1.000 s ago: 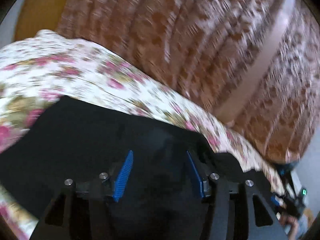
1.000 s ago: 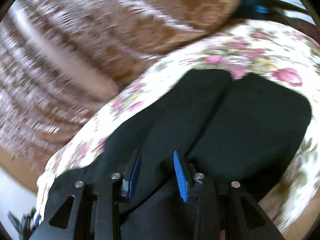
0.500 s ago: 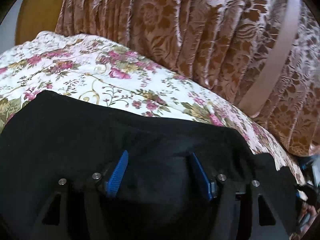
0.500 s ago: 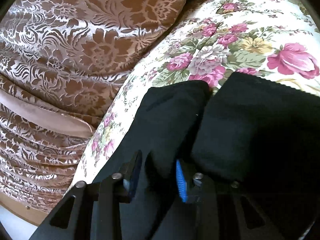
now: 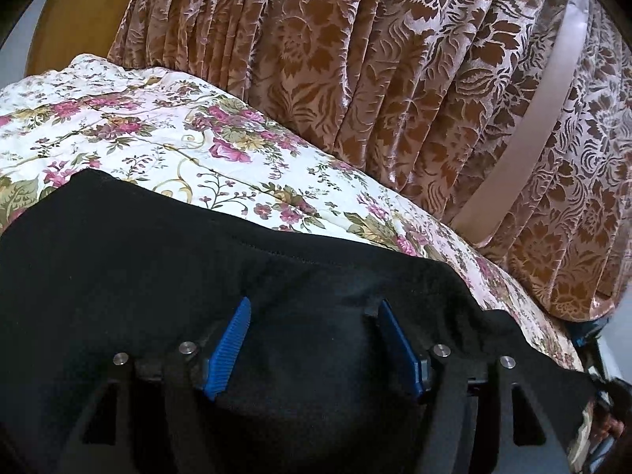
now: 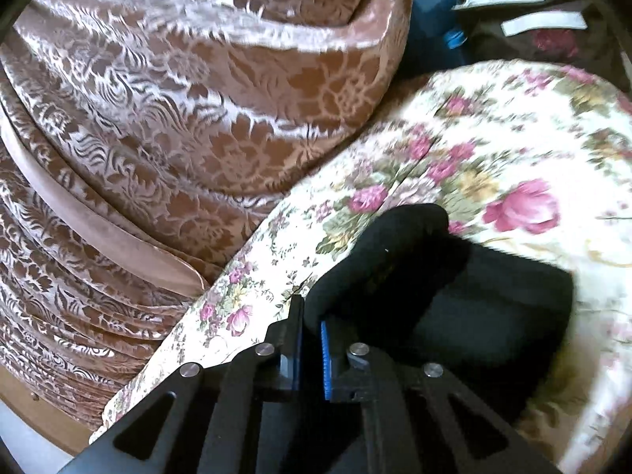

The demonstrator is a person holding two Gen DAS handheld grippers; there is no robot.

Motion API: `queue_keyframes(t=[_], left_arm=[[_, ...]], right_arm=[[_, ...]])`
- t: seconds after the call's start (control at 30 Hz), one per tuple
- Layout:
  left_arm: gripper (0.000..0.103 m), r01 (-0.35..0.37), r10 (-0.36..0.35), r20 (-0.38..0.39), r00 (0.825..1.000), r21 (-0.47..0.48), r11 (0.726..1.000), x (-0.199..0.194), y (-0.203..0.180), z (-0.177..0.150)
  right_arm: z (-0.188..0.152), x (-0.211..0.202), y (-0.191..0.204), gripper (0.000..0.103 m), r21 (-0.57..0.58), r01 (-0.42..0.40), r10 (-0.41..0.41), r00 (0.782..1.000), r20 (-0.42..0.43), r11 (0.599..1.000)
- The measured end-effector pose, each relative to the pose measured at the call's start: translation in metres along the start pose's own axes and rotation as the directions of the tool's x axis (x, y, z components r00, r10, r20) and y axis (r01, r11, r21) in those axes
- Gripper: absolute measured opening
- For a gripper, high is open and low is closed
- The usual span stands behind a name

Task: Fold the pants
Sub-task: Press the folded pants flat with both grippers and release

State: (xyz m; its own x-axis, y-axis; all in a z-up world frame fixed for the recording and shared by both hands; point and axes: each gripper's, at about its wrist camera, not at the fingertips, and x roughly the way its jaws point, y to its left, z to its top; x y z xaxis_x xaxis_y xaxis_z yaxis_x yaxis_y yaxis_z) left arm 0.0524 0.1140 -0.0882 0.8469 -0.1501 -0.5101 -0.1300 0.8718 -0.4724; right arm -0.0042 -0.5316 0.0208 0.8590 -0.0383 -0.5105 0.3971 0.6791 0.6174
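Left wrist view shows a floral bedspread (image 5: 166, 134) covering a bed, with a pleated brown damask curtain (image 5: 395, 79) hanging behind it. Black pants (image 5: 158, 276) lie spread across the near part of the bedspread, one stitched edge running across the view just beyond the fingers. The left gripper (image 5: 312, 339) sits over this dark cloth with its blue-padded jaws wide apart and nothing pinched between them, much as it was half a second ago.

Right wrist view shows the same bedspread (image 6: 493, 158) and curtain (image 6: 197, 98), with some blurred clutter at the top right that cannot be identified. Here the pants (image 6: 493, 308) are bunched into a thicker fold. The right gripper (image 6: 310, 335) has changed: its jaws, which stood apart half a second ago, are now drawn close together on a raised lip of the black fabric, which curls up and over the fingertips. Motion blur suggests this gripper is moving.

That closing probably means one end of the pants is now secured for lifting, while the left gripper has yet to take its hold.
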Motion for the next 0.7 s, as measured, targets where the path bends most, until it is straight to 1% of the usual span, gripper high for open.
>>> queue_keyframes(t=[0.13,0.23,0.27,0.33,0.4,0.43,0.53,0.57,0.63,0.67,0.7], left_arm=[[0.068,0.007,-0.007,-0.003,1.0,0.0,1.0,-0.001,0.0,0.0],[0.069,0.007,-0.007,-0.007,1.0,0.003,1.0,-0.001,-0.001,0.0],[0.069,0.007,-0.006,-0.01,1.0,0.005,1.0,-0.001,-0.001,-0.001],[0.069,0.005,-0.004,-0.017,1.0,0.013,1.0,-0.002,-0.002,-0.001],[0.069,-0.002,0.003,-0.023,1.0,0.023,1.0,-0.003,-0.004,-0.002],[0.069,-0.008,0.009,-0.026,1.0,0.029,1.0,-0.004,-0.005,-0.003],[0.069,-0.049,0.052,-0.033,0.998,0.074,0.996,-0.009,-0.014,-0.007],[0.07,-0.063,0.067,-0.038,0.997,0.103,0.993,-0.011,-0.019,-0.009],[0.071,-0.06,0.067,-0.041,0.997,0.155,0.986,-0.017,-0.029,-0.017],[0.075,-0.055,0.063,-0.041,0.997,0.176,0.983,-0.019,-0.033,-0.022],[0.077,-0.055,0.064,-0.043,0.997,0.198,0.979,-0.021,-0.038,-0.026]], right_arm=[[-0.008,-0.035,-0.012,0.007,-0.011,0.052,-0.052,0.998,0.024,0.999],[-0.017,-0.04,-0.032,0.007,0.007,0.115,-0.115,0.993,-0.005,0.993],[-0.022,-0.039,-0.042,0.006,0.029,0.141,-0.14,0.99,-0.023,0.99],[-0.032,-0.035,-0.066,0.006,0.116,0.181,-0.176,0.983,-0.054,0.977],[-0.038,-0.035,-0.079,0.006,0.182,0.161,-0.156,0.987,-0.042,0.97],[-0.038,-0.035,-0.078,0.006,0.189,0.166,-0.163,0.986,-0.034,0.968],[-0.037,-0.033,-0.066,0.008,0.154,0.217,-0.215,0.976,-0.029,0.964],[-0.037,-0.033,-0.065,0.009,0.152,0.213,-0.21,0.977,-0.036,0.965],[-0.036,-0.035,-0.063,0.014,0.143,0.216,-0.212,0.976,-0.041,0.966],[-0.035,-0.037,-0.061,0.016,0.129,0.223,-0.22,0.975,-0.039,0.966],[-0.034,-0.043,-0.056,0.018,0.099,0.252,-0.251,0.968,-0.022,0.963]])
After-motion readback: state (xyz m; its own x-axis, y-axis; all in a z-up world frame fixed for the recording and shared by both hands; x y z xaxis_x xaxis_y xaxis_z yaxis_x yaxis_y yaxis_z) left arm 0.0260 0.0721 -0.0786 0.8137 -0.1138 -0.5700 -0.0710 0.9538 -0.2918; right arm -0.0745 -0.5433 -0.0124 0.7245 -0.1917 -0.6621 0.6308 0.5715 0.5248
